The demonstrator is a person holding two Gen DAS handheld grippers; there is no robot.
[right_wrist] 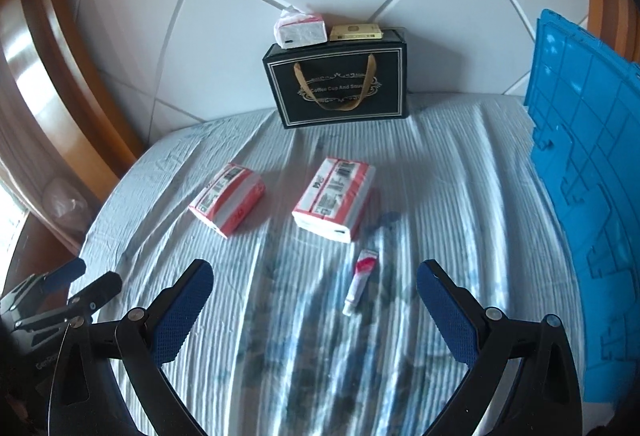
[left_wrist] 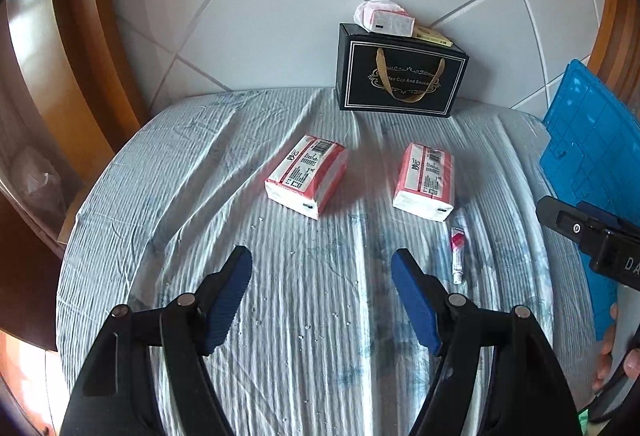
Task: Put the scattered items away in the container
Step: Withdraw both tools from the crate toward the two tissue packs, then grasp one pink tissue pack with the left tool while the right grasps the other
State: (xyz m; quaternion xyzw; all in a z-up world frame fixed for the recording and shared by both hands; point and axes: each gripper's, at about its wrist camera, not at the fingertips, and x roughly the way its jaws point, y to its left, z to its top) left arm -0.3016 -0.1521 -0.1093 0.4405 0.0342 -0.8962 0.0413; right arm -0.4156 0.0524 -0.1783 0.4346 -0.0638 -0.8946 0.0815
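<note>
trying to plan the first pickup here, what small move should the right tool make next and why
Probably ease the right tool forward and down over the small tube. Its jaws stand open and empty, and the tube lies loose on the striped cloth just ahead of them, nearer than either tissue pack. The blue container stands close on that side, so the carry looks short.

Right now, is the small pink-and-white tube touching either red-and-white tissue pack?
No, the tube lies apart on the cloth, just short of the nearer pack.
</note>
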